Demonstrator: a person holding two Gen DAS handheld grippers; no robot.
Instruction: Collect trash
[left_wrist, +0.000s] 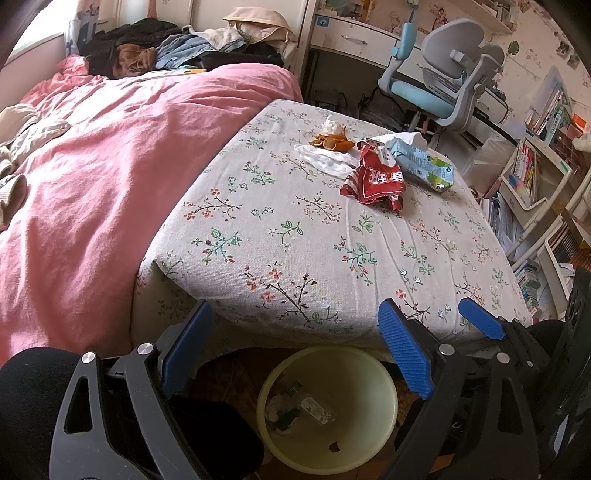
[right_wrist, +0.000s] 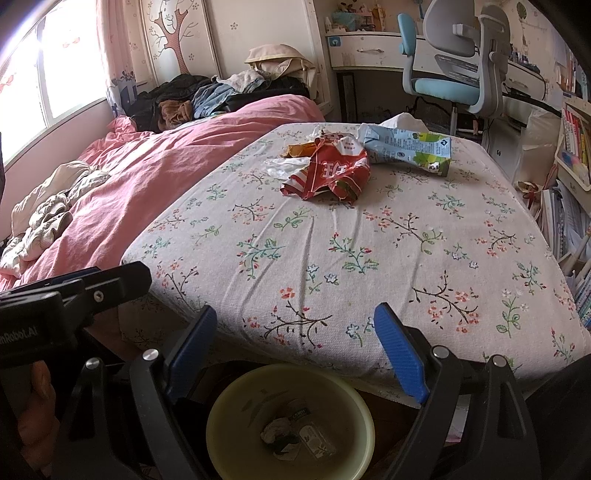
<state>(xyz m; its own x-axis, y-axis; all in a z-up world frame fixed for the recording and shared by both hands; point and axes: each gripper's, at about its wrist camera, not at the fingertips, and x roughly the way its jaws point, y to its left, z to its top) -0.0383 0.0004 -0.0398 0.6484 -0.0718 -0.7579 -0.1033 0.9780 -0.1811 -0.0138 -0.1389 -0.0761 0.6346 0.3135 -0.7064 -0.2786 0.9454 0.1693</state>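
Left wrist view: my left gripper (left_wrist: 295, 350) hangs spread and empty above the bin (left_wrist: 327, 408); the red wrapper (left_wrist: 373, 181) lies ahead-right, toward the table's far right corner. Right wrist view: my right gripper (right_wrist: 295, 347), also spread and empty, faces the red wrapper (right_wrist: 328, 170) nearly dead ahead, long axis crosswise, so I judge right nearer.

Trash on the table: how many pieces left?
5: red wrapper in front, tissue pack right of it, white tissue to its left, orange peel behind that, crumpled tissue farthest back. Smaller bits may be hidden behind these.
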